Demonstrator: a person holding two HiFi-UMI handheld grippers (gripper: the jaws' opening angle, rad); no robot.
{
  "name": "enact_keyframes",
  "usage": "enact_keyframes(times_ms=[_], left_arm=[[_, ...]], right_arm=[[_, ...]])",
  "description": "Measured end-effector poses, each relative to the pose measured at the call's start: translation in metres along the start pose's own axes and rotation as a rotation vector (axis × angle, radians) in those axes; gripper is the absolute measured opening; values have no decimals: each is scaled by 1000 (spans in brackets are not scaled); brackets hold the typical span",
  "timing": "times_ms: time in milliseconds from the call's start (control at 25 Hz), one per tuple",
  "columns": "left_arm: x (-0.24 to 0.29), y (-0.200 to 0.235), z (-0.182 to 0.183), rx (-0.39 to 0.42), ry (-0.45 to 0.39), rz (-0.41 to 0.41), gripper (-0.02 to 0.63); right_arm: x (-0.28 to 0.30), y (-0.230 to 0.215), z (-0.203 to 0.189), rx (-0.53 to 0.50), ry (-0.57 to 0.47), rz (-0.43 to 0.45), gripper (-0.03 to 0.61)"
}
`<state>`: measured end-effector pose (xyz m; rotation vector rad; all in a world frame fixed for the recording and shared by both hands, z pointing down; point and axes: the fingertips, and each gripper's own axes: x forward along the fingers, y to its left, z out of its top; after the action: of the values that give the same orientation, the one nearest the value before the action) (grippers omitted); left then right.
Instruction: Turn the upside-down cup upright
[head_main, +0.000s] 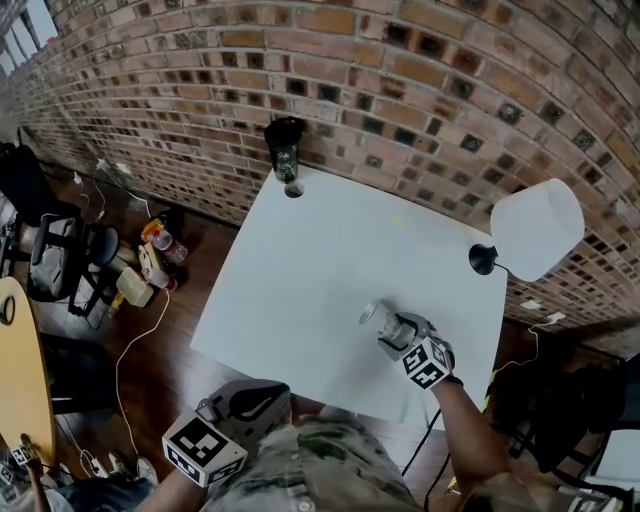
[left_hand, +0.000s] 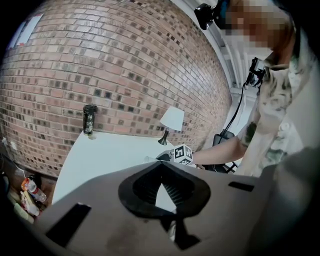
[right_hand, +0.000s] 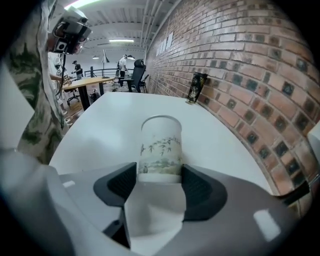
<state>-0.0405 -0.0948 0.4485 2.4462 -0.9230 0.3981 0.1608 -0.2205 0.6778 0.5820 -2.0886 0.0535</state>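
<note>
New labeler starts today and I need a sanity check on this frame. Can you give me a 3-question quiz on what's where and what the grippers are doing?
1. Which gripper has the cup between its jaws?
2. True or false: the left gripper is shut and holds nothing.
3. What stands at the far edge of the table, by the brick wall?
A) a dark can
B) a kettle
C) a stack of books

Key:
1. The right gripper.
2. True.
3. A.
</note>
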Motion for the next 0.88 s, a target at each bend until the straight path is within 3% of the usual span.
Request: enact_keyframes(times_ms=[40, 240, 440, 880], left_arm=[[1, -2, 0, -1, 0, 5, 6], [1, -5, -1, -16, -8, 28, 6], [2, -2, -1, -28, -41, 25, 7], [-10, 17, -4, -66, -125, -19, 6]], right_arm=[[0, -1, -1, -5, -2, 0, 261], [-7, -4, 3, -22, -2, 1, 265], [-26, -4, 4, -124, 127, 8, 265], [-39, -14, 0, -743, 650, 38, 264]])
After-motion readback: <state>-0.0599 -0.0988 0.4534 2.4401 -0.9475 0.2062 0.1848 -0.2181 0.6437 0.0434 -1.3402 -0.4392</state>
